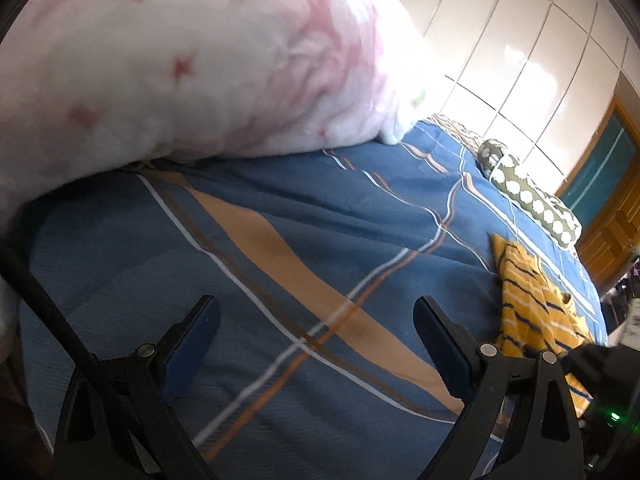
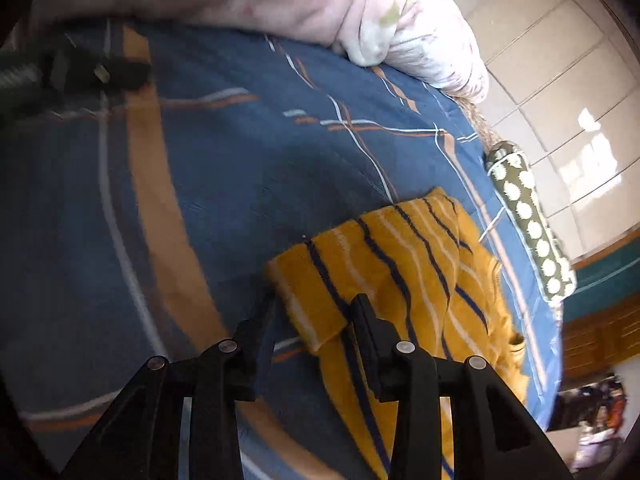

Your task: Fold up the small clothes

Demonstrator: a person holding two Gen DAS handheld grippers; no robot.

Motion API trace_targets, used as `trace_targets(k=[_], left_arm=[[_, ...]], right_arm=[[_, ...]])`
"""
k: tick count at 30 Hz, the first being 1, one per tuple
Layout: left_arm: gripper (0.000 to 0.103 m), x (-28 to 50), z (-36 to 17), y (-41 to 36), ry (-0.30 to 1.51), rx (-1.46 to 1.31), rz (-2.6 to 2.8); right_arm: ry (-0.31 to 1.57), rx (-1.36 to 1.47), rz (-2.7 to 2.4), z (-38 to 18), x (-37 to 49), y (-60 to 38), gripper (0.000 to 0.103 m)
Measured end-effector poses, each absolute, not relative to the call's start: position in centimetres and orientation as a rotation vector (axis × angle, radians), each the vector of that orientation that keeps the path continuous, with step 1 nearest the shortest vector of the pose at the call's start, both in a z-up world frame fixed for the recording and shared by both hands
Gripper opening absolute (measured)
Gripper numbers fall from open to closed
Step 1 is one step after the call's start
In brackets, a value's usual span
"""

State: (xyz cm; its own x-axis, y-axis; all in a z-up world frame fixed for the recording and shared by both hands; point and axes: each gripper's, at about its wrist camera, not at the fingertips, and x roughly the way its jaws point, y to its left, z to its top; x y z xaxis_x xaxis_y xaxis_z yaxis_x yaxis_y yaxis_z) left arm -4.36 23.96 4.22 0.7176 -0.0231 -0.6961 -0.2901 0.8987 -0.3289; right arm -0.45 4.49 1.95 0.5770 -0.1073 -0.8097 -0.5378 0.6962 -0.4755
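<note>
Mustard-yellow knit garment (image 2: 400,280), fuzzy nap, wavy navy and white stripes; lies folded on the bed at lower centre-right of the right wrist view, at the right edge in the left wrist view (image 1: 532,300). One folded corner points toward the lower centre of the right view.

Right gripper (image 2: 316,312): black plastic fingers, narrow gap, the garment's folded corner between them; cannot tell whether the pads press on it.

Left gripper (image 1: 316,320): black fingers, dark blue pads, spread wide, nothing between them, above bare bedsheet (image 1: 280,208).

Bedsheet: blue woven cotton, tan bands, thin white and orange lines, lightly creased.

Upper left, both views: plush pink-and-white blanket (image 1: 180,60) with star shapes. Right side: olive bolster (image 1: 532,196) with white dots, at the bed's edge. Behind: glossy cream panelled wardrobe (image 1: 540,40).

No legible writing.
</note>
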Motion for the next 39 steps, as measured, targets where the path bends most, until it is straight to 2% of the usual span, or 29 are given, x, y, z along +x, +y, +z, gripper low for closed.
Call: trace_targets(k=[1, 9, 11, 13, 18, 21, 25, 32, 33, 34, 36, 38, 39], left_arm=[[0.096, -4.4, 4.3, 24.3, 0.757, -0.454, 0.154], [0.096, -5.4, 4.3, 26.8, 0.732, -0.546, 0.175], [0.096, -5.4, 4.4, 26.6, 0.73, -0.534, 0.177], [0.096, -5.4, 4.5, 26.3, 0.736, -0.523, 0.176], [0.096, -4.8, 5.1, 24.6, 0.718, -0.497, 0.169], [0.096, -4.5, 5.5, 22.7, 0.717, -0.453, 0.137], [0.096, -4.5, 6.0, 19.4, 0.72, -0.361, 0.082], [0.096, -4.5, 5.6, 13.8, 0.757, -0.21, -0.026], [0.096, -4.4, 5.4, 13.2, 0.767, -0.193, -0.036], [0.096, -4.4, 5.1, 12.6, 0.778, -0.177, -0.043], [0.096, -4.1, 4.5, 11.6, 0.797, -0.142, -0.038], [0.096, -3.8, 3.8, 11.2, 0.826, -0.116, -0.038], [0.096, -3.7, 3.5, 10.9, 0.844, -0.106, -0.039]], right_arm=[[0.968, -0.747, 0.268, 1.7, 0.3, 4.4, 0.009], [1.064, -0.37, 0.32, 3.4, 3.7, 4.4, 0.008], [1.095, -0.317, 0.325, 2.9, 4.5, 4.2, 0.009], [1.107, -0.253, 0.327, 2.6, 5.1, 3.5, 0.013], [1.086, -0.025, 0.36, 5.2, 4.5, 0.3, 0.02], [1.024, 0.074, 0.331, 7.9, 2.6, -3.7, 0.021], [1.0, 0.177, 0.214, 8.9, 0.2, -10.8, 0.024], [1.044, 0.383, -0.123, 5.6, -5.0, -26.2, 0.026], [1.051, 0.407, -0.165, 4.9, -6.2, -28.3, 0.025], [1.049, 0.427, -0.177, 4.7, -6.9, -29.5, 0.017], [1.036, 0.478, -0.17, 4.7, -8.7, -32.2, 0.009], [1.05, 0.337, -0.343, 5.1, -10.2, -33.6, 0.012], [1.069, 0.258, -0.444, 5.1, -10.7, -34.2, 0.026]])
